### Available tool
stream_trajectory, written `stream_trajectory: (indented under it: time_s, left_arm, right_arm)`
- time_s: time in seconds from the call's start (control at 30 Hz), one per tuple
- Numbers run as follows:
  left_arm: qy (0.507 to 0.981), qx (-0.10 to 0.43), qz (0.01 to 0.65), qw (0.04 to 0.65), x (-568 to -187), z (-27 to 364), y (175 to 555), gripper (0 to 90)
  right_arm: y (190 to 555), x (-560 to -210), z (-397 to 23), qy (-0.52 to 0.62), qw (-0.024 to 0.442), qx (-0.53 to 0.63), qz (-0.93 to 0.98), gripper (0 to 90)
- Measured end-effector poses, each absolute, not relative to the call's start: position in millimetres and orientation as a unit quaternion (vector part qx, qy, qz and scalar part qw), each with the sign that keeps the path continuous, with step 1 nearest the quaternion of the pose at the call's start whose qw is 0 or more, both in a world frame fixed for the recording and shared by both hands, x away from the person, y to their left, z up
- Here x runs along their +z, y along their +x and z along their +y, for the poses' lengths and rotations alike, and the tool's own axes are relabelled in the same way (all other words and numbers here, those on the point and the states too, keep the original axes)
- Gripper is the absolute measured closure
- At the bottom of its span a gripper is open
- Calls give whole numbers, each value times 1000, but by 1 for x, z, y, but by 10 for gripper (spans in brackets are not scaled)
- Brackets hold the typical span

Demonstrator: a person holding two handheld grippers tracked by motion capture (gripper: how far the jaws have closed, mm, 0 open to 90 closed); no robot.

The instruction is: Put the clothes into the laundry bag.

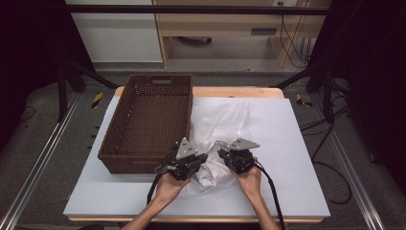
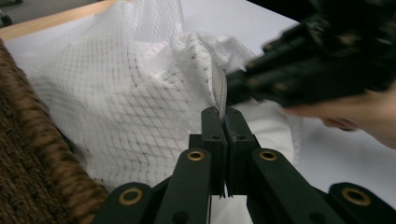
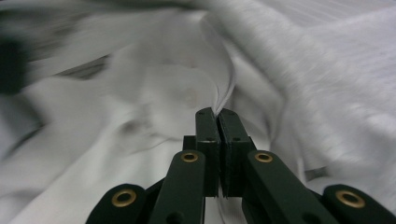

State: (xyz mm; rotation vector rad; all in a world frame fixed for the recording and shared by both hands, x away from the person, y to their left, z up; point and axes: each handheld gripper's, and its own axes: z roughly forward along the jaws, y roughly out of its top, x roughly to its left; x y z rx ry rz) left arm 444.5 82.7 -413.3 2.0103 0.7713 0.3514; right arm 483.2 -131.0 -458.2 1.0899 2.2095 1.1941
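Note:
A white mesh bag (image 1: 221, 128) lies crumpled on the white table top (image 1: 287, 143), just right of a brown wicker basket (image 1: 148, 120). My left gripper (image 1: 203, 158) is shut on the bag's zipped edge (image 2: 219, 88) at its near left. My right gripper (image 1: 221, 154) faces it from the right, shut on a thin fold of the same fabric (image 3: 224, 93). In the left gripper view the right gripper (image 2: 229, 91) reaches in from the right, a hand behind it. The two sets of fingertips stand a short way apart on the bag's near rim.
The wicker basket (image 2: 32, 154) has nothing in it and stands close on the left of my left gripper. A wooden table edge (image 1: 230, 91) runs along the far side. Black frame legs and cables (image 1: 325, 139) stand off the table to the right.

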Motion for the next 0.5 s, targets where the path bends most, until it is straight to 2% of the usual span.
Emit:
stream_trajectory:
  time_s: [0.07, 0.27, 0.33, 0.43, 0.5]
  left_arm:
    - [822, 147, 308, 457, -413, 83, 442, 880]
    - [827, 135, 311, 447, -423, 81, 443, 880]
    - [828, 136, 313, 445, -426, 79, 443, 879]
    - [825, 134, 317, 448, -428, 78, 444, 878]
    - [824, 133, 319, 449, -429, 77, 444, 879]
  right_arm:
    - [495, -463, -132, 414, 207, 417, 782, 885]
    - [499, -465, -134, 446, 275, 402, 751, 882]
    - [496, -462, -135, 449, 274, 399, 751, 858]
    - [488, -454, -143, 427, 242, 419, 764, 699]
    - [476, -446, -150, 414, 232, 425, 771, 636]
